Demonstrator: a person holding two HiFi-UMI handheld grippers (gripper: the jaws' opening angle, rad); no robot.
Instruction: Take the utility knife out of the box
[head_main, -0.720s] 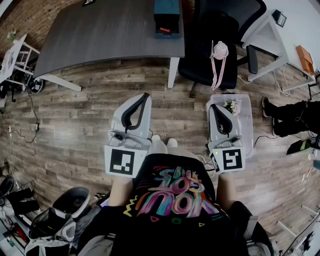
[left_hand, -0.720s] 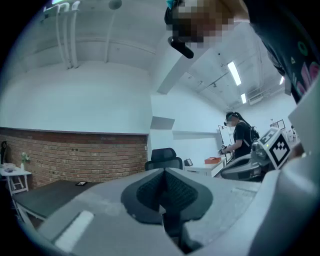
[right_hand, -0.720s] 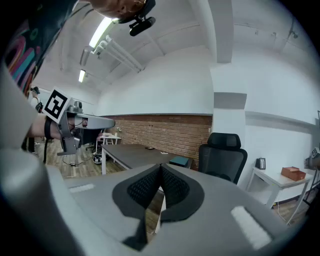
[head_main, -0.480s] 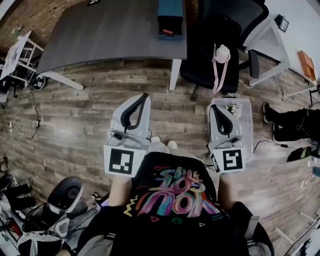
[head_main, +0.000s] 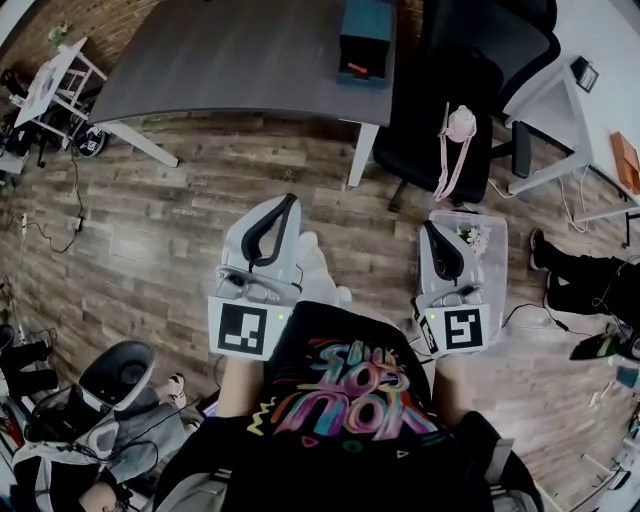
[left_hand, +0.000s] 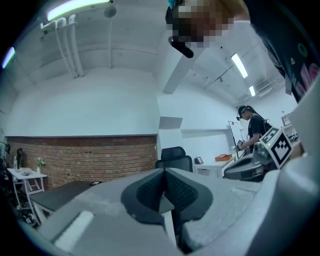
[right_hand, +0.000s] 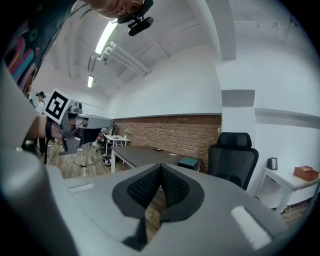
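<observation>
While the person is standing back from the worktop (head_main: 230, 60), the left claw (head_main: 290, 200) and right claw (head_main: 430, 228) are both pressing their jaws together on nothing. The box (head_main: 365, 35) is sitting well ahead of both, an orange item (head_main: 357, 69), seemingly the utility knife, lying in its open front. Under the right claw a clear tub (head_main: 495, 270) is holding flowers (head_main: 468, 236). Only the head view is showing that orange item.
</observation>
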